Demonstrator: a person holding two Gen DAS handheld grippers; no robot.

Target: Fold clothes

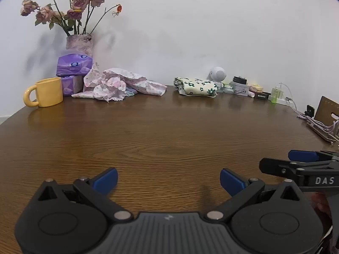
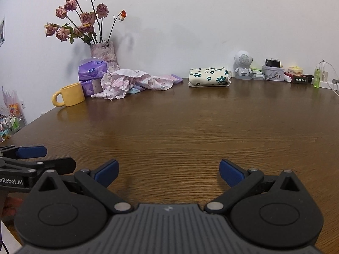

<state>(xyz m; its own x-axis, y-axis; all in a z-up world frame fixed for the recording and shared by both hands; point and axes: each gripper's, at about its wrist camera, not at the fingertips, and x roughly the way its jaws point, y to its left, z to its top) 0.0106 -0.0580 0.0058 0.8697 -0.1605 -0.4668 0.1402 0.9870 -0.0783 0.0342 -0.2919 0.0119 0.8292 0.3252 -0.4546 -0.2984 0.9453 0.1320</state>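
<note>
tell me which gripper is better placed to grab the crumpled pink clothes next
Left, marginally. The crumpled pink clothes lie at the table's far left beside the yellow mug, on the left gripper's side. The right gripper sits further right. Both are open, empty and far away.

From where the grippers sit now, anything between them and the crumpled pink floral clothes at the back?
Nothing visible. Bare table runs from the open left gripper and open right gripper to the crumpled clothes. The yellow mug and tissue packs sit to their left; the folded floral garment lies apart on the right.
</note>
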